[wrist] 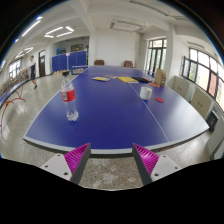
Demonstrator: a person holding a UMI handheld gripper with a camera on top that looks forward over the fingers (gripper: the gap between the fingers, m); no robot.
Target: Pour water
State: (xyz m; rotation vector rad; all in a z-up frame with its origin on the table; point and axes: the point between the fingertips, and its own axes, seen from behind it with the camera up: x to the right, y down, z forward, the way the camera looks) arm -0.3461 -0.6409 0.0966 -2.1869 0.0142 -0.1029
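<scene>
A blue table-tennis table point(110, 100) fills a bright hall with windows along one side. The gripper point(112, 160) hovers off the table's near edge, its two pink-padded fingers point(76, 157) spread apart and holding nothing. A clear water bottle point(69, 98) with a red label stands upright close to the table's near left corner, well beyond the fingers. A white cup point(146, 92) sits apart from it toward the right edge. Yellow and dark flat items point(126, 79) lie near the far edge.

On the table point(110, 105), a bottle point(69, 96) stands left, a cup point(146, 92) well apart to the right.
</scene>
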